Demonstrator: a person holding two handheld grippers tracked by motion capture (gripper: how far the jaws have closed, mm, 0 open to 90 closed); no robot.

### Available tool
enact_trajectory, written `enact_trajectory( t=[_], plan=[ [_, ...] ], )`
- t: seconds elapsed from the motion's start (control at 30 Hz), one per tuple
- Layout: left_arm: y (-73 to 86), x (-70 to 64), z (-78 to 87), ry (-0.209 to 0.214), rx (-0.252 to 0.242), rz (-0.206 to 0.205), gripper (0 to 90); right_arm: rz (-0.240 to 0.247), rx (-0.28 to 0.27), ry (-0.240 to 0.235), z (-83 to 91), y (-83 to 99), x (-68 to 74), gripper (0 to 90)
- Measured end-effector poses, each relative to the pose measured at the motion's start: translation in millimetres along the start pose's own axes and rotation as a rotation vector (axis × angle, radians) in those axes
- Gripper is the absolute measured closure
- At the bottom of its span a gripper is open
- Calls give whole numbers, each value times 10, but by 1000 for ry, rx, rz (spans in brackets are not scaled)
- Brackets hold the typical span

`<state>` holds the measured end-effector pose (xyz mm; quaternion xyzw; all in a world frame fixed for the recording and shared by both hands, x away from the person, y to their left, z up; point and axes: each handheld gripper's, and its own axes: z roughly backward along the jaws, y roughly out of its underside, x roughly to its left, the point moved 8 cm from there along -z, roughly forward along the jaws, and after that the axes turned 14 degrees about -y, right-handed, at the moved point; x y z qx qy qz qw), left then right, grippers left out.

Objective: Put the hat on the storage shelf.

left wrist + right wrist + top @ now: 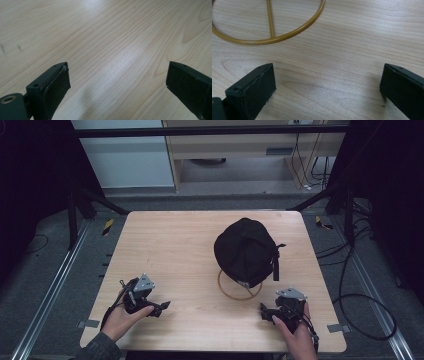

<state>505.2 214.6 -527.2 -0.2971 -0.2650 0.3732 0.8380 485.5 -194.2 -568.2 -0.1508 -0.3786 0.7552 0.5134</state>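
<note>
Sitting on a gold wire stand (239, 292), black cap (246, 251); both grippers' jaws wide.

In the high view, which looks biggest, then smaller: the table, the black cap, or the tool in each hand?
1. Table, by far the largest.
2. Black cap.
3. Left tool and right tool: they look about the same size, so I will not rank one over the other.

The pale wooden table top (120, 37) shows fine grain under a smooth, faintly shiny finish. The round black cloth cap (245, 251) looks soft and matt, and the thin mustard-yellow ring stand (294, 31) under it is glossy — metal, by its look. Both grippers' black jaws look like matt plastic — their inner pads (57, 90) duller, a little rough at the edges.
</note>
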Motion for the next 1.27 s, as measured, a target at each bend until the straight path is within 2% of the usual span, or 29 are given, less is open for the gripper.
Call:
enact_trajectory(
  t=[0.23,0.37,0.53,0.63,0.7,0.8,0.87,1.27],
  plan=[
    [180,116,-61,-11,24,43,44,0,0,0,0,0,1,4],
    [256,173,-97,-18,37,41,42,-2,0,1,1,1,1,3],
    [363,242,-185,-19,48,80,39,-2,0,1,1,1,1,4],
    [385,257,-208,-28,34,81,32,-1,0,0,0,1,1,4],
    [373,268,-218,-23,25,100,32,0,0,0,1,1,1,4],
    [371,280,-245,-38,11,82,30,-1,1,1,1,1,1,4],
    [370,281,-257,-37,1,87,16,-2,0,1,1,1,1,4],
    [376,282,-256,-31,1,78,7,-1,1,1,1,2,1,4]
  ],
)
